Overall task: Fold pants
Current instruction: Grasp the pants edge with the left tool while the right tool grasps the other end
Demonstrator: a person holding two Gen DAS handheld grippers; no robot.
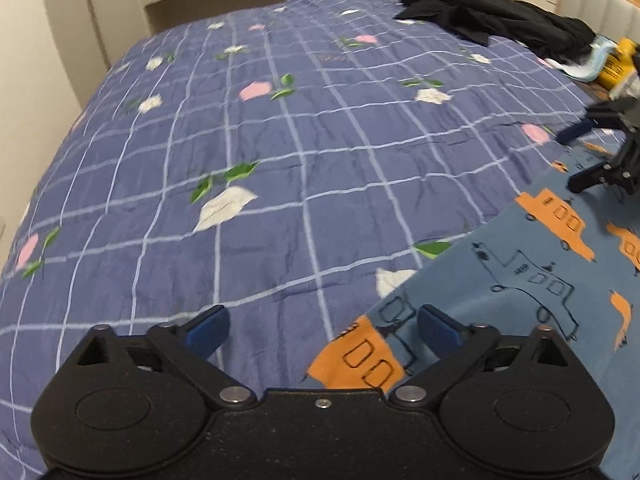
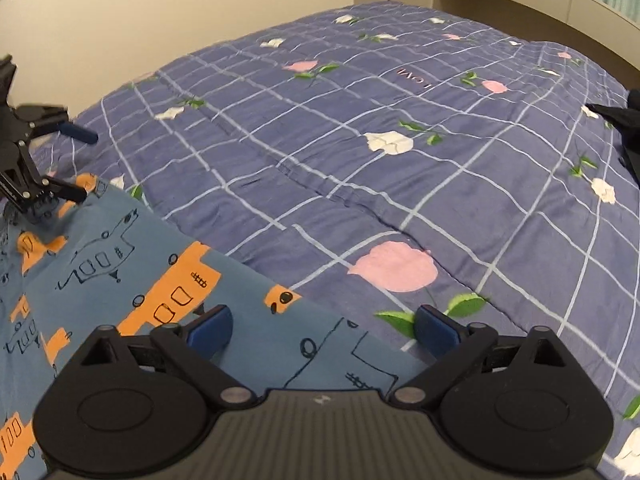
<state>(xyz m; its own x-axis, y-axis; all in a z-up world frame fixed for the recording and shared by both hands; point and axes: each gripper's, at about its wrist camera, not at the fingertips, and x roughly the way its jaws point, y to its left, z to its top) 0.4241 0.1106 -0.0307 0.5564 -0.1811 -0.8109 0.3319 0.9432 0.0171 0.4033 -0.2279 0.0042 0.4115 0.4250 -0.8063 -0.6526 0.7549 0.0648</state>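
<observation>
Both claws spread wide, grasping nothing: left claw (image 1: 322,330) and right claw (image 2: 324,326) straddle pants (image 2: 120,264) edge, likely ready to pinch; pants flat on bed (image 2: 360,168).

Beige wall (image 2: 160,20) behind bed's checked floral quilt (image 1: 280,160).

Quilt (image 1: 280,140) mid open; black clothes (image 1: 500,20) block far corner.

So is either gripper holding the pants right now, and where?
Nothing is held. The left gripper and right gripper are both open above the edge of the blue car-print pants.
</observation>
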